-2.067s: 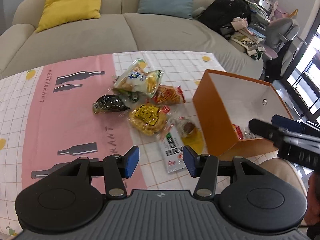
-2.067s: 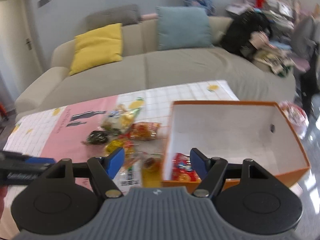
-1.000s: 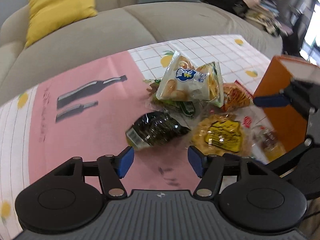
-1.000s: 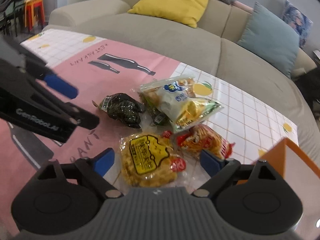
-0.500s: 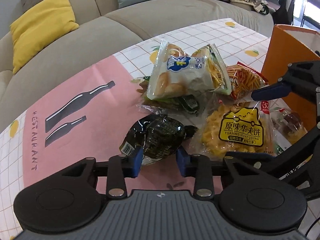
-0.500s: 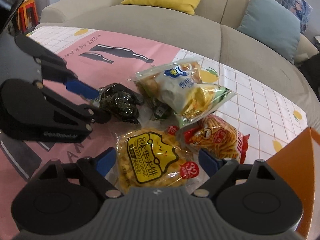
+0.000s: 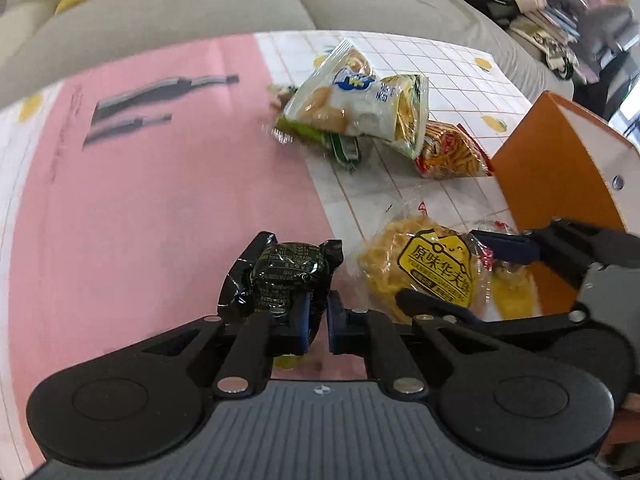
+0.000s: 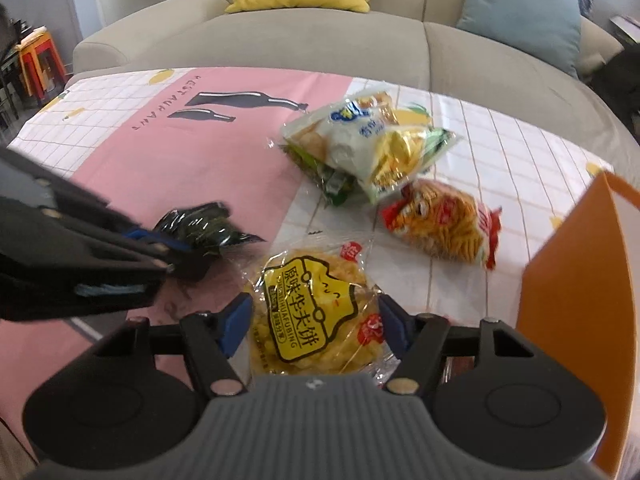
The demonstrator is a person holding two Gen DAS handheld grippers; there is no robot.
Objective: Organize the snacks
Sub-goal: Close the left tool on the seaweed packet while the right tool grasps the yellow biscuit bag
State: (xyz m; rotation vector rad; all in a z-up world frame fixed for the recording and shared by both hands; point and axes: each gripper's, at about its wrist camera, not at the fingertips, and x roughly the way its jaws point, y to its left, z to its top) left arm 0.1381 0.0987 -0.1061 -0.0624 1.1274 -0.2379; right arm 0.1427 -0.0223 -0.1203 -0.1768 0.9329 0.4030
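My left gripper is shut on the edge of a black snack packet and holds it a little above the pink cloth; the packet also shows in the right wrist view. My right gripper is open, its blue pads on either side of a yellow wafer-cake packet, which also shows in the left wrist view. A white-and-green pile of packets and a red noodle-snack packet lie further back. The orange box stands at the right.
The table wears a pink and white checked cloth. A beige sofa with yellow and blue cushions runs behind it. A small yellow packet lies against the orange box. Clutter and a chair stand at far right.
My left gripper has closed on the black packet and lifted it away from the pile. My right gripper has moved down around the yellow wafer-cake packet, still open.
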